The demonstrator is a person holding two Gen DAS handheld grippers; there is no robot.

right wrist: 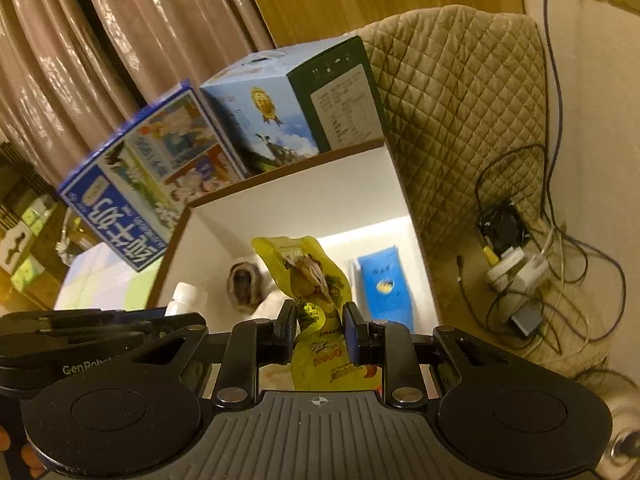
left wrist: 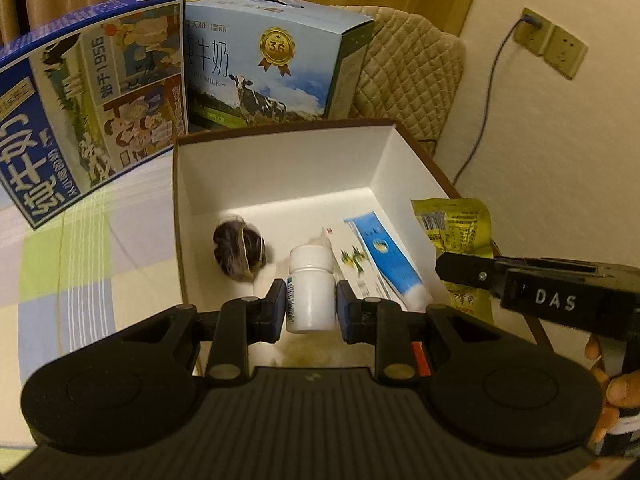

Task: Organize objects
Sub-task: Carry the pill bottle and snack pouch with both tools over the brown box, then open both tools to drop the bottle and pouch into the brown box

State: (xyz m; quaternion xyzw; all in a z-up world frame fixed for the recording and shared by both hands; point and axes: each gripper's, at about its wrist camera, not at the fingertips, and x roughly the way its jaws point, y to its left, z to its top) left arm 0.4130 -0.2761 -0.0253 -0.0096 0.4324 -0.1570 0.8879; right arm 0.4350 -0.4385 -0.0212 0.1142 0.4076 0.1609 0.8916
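My left gripper is shut on a white pill bottle, held over the near part of an open white box. On the box floor lie a dark furry ball and a blue-and-white tube. My right gripper is shut on a yellow snack packet, held above the box's right side; the same packet shows in the left wrist view beside the right gripper's black body. The furry ball, the tube and the bottle's cap also appear in the right wrist view.
Two milk cartons stand behind the box, on a checked cloth. A quilted cushion is to the right. Cables and chargers lie below a wall socket. A hand holds the right gripper.
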